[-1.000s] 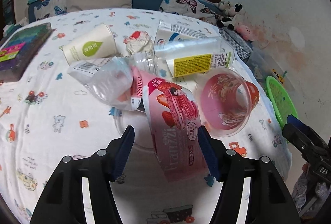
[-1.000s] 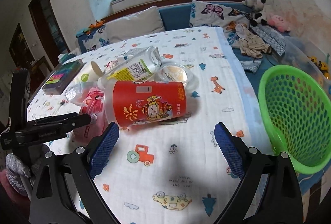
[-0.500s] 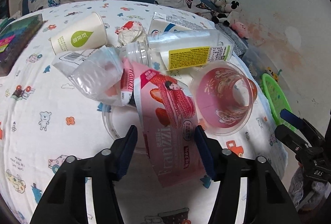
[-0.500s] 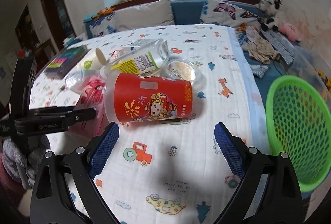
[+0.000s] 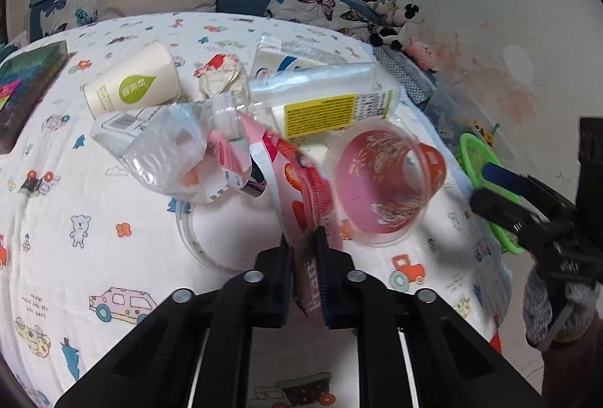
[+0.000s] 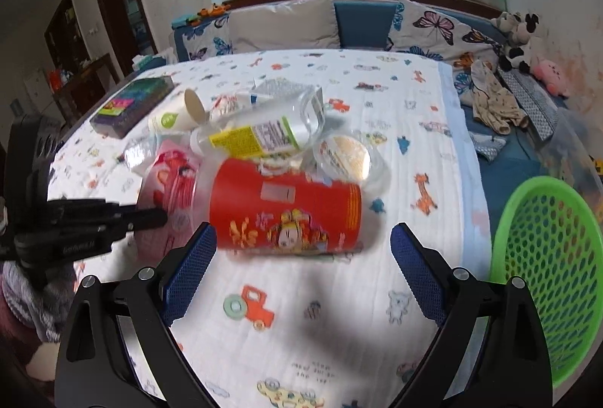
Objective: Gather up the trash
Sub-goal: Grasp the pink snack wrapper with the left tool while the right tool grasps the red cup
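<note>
Pink wrapper (image 5: 301,197), lower centre of the left view, is being pinched by the left gripper (image 5: 304,257), whose jaws have just been closing. The right gripper (image 6: 301,257) is hanging released before the red cup (image 6: 286,208). The green basket (image 6: 546,264), at right, is showing no trash inside; nearly all of the collecting is remaining.

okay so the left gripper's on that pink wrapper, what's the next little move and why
Probably lift the pink wrapper clear of the pile. The left gripper has just been closing and now pinches its near end, while its far end still lies among the other trash. The green basket waits at the table's right edge.
</note>
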`<state>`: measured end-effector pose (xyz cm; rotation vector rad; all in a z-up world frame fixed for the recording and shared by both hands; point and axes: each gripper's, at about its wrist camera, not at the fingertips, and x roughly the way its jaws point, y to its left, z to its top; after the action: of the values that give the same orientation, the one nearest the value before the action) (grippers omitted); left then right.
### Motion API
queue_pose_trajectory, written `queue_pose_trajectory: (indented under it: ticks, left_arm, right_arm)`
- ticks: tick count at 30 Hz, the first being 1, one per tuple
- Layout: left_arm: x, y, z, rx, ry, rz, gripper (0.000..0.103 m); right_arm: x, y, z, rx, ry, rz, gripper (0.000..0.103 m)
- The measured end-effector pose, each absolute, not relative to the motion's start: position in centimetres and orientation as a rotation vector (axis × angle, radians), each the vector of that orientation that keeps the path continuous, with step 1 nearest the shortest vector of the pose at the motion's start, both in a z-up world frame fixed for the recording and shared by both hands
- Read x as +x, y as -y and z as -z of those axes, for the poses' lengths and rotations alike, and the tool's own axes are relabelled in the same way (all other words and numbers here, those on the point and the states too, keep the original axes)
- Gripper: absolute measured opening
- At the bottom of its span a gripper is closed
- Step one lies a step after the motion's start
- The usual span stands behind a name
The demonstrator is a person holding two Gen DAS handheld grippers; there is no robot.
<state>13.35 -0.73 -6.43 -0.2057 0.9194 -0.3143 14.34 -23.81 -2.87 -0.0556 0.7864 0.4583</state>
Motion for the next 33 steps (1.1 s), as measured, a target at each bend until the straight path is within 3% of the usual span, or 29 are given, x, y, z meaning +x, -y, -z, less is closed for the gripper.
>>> queue_pose_trajectory:
  ticks: [13,33]
  left_arm:
    - [11.7,-0.1,3.6,-0.184,-0.858,0.343,0.002]
    - [11.3,-2.3,3.0,-0.267,-0.877,0.312,0.002]
  right_arm:
    - [15.0,22.9,2.9,-0.164,-0.804,-0.535,0.093]
    - [16.6,16.3,7.6,-1.022,-0.735,-0.871,0.089]
